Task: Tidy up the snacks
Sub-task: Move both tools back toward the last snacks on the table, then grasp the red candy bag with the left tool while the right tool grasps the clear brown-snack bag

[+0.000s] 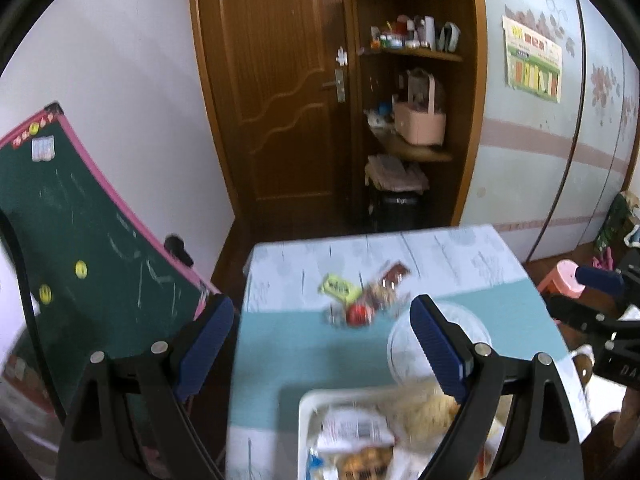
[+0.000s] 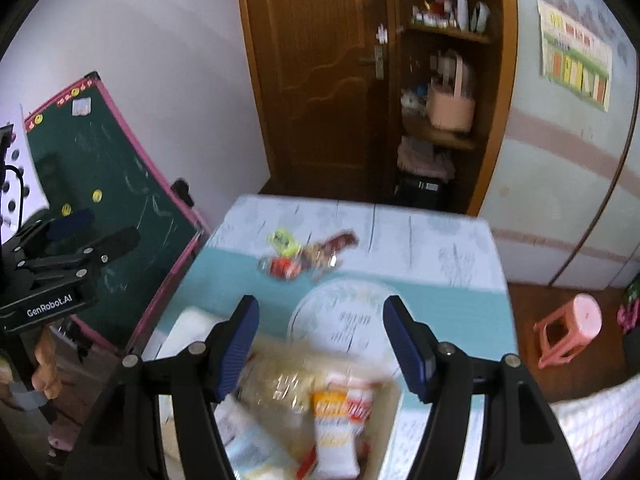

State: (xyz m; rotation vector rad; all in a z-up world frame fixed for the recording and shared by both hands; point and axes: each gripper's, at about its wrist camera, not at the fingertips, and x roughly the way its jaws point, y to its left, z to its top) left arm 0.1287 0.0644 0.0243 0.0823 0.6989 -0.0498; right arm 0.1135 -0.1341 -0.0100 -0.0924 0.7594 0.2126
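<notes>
Hovering above the worktop (image 1: 280, 360), both tongs are seen with jaws apart and nothing clamped — left tongs (image 1: 322, 344), right tongs (image 2: 320, 348). Packaged snacks are heaped in a white tray (image 1: 306, 420) just below them — loose snacks (image 1: 360, 296) lie farther off, beside a clear round lid (image 2: 340, 312).

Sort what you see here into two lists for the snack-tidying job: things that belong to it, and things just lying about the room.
Belongs to the job:
- white bin of snacks
- loose snack packets
- round clear lid
- left gripper
- right gripper

Just lying about:
- chalkboard
- pink stool
- pink basket
- wall poster
</notes>
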